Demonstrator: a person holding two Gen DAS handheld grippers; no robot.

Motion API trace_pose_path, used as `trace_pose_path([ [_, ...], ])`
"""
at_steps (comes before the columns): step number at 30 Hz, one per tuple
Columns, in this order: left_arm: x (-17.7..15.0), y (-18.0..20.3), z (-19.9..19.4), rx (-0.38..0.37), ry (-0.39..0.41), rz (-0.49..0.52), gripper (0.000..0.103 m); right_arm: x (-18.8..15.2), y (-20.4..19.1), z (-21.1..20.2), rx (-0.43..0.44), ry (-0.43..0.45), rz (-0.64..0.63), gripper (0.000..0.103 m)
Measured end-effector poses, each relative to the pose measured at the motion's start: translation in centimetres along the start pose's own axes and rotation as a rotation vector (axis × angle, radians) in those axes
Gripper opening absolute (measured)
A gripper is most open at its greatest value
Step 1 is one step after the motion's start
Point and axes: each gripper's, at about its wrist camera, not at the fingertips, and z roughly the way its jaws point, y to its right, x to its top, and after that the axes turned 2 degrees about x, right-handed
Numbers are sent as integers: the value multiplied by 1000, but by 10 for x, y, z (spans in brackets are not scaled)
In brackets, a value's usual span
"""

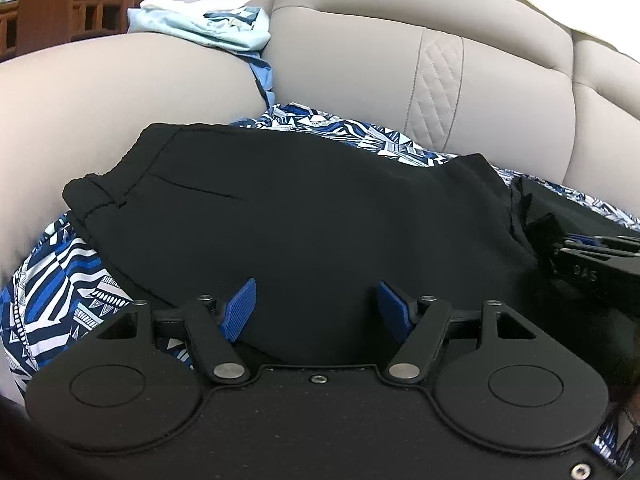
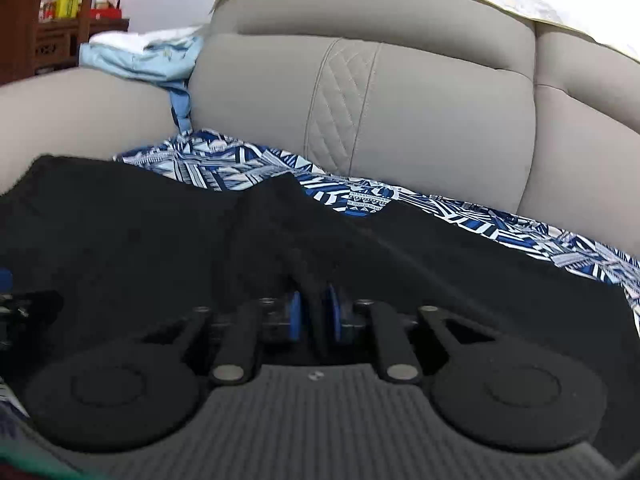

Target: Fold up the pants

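Black pants (image 1: 304, 216) lie on a blue and white patterned cloth (image 1: 60, 280) spread over a beige sofa seat; the elastic waistband is at the left. My left gripper (image 1: 316, 308) is open, its blue pads just over the near edge of the pants, holding nothing. My right gripper (image 2: 314, 314) is shut on a raised fold of the black pants (image 2: 280, 232), which tents up between its blue pads. The right gripper also shows at the right edge of the left wrist view (image 1: 592, 264), beside the pants' right end.
The beige sofa backrest (image 1: 400, 80) rises just behind the pants and an armrest (image 1: 120, 88) stands at the left. A pile of light blue and white clothes (image 1: 208, 28) lies on the armrest. Wooden furniture (image 1: 60, 8) stands at the far left.
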Motion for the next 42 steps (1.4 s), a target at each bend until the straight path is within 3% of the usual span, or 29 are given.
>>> trace_pose_path([
  [1,-1,1,0,-1,2,1,67,-1,1,-1,10,-3,6,54],
  [4,-2,3,0,2,9,5,68,0,3,-4,6,-7,-12,55],
  [8,-6,5,-1,3,22,19,69,-1,5,-9,21,-26,-15,13],
  [11,-8,5,-1,4,30,29,69,10,12,-4,-7,-36,25,5],
  [15,-7,1,-2,-13,28,15,69,30,44,-9,-308,143,243,4],
  [16,-7,1,-2,-16,28,11,69,31,45,-12,-319,184,264,4],
  [17,-8,0,-2,-17,29,11,69,30,41,-12,-277,190,240,3],
  [19,-8,-1,-2,-17,34,18,69,26,19,1,-180,82,81,5],
  [21,-10,0,-2,-16,41,27,69,13,0,8,-146,30,-26,5],
  [28,-11,0,-3,-19,50,36,71,4,-14,10,-114,8,4,6],
  [30,-12,1,-3,-18,53,39,71,6,-14,12,-110,6,14,8],
  [32,-12,1,-3,-18,56,40,71,7,-17,14,-80,2,11,21],
  [33,-12,1,-3,-19,56,40,71,8,-17,14,-67,4,1,22],
  [35,-12,0,-3,-22,56,41,71,7,-20,12,-62,4,-31,39],
  [39,-13,0,-3,-23,60,44,72,5,-10,3,-6,5,-12,45],
  [42,-14,0,-3,-22,62,45,72,4,0,-1,78,1,38,66],
])
